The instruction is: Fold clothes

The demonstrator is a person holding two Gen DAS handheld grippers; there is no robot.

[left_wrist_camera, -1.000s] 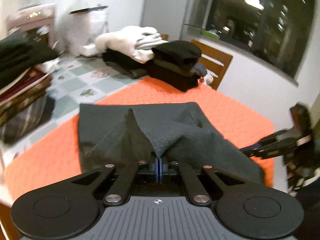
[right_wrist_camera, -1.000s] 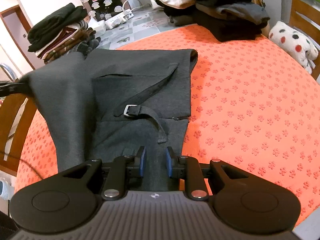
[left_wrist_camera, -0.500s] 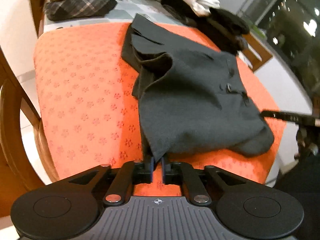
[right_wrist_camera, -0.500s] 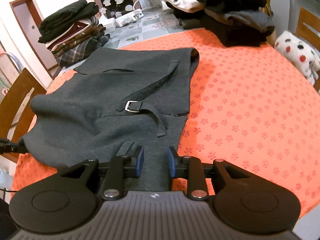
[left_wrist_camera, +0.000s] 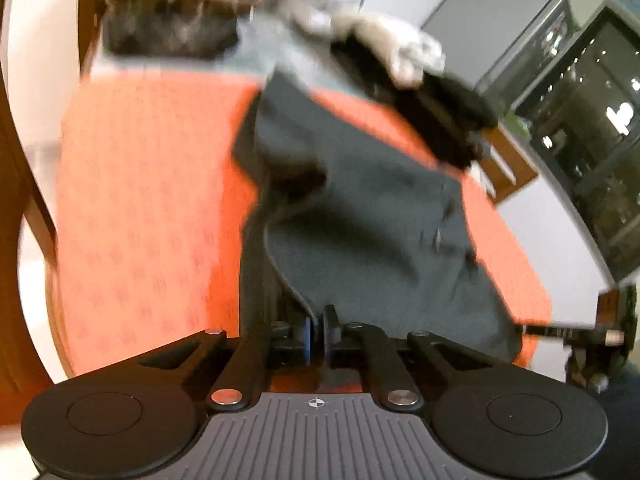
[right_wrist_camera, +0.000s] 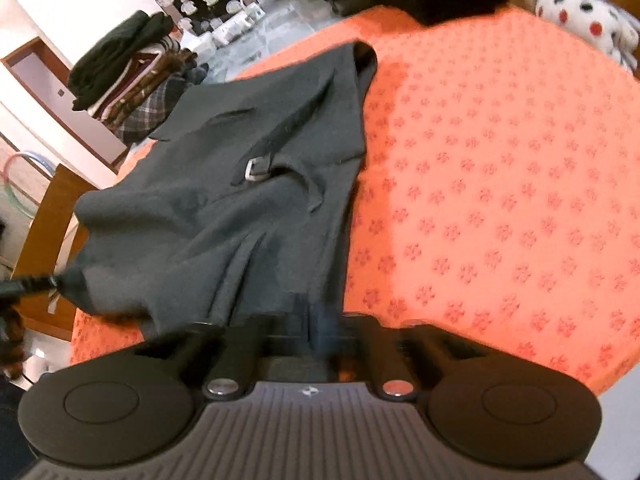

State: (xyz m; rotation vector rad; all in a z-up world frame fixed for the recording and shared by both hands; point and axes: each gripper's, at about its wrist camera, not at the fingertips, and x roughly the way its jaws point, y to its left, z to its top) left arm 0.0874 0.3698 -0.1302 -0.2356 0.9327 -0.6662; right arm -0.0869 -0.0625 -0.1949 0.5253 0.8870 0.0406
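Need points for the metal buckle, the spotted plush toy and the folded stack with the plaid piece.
metal buckle (right_wrist_camera: 256, 171), right wrist view, on the silver frame.
spotted plush toy (right_wrist_camera: 584, 20), right wrist view, on its white body.
folded stack (right_wrist_camera: 132, 76), right wrist view, on the middle layers above the plaid piece.

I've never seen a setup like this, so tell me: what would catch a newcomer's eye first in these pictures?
First the bright orange flower-patterned tablecloth, with a dark grey garment spread across its left half, a metal buckle at its middle. Both the left gripper and right gripper have just closed on its near edge. Folded clothes are stacked at the back left, and a spotted plush toy sits far right.
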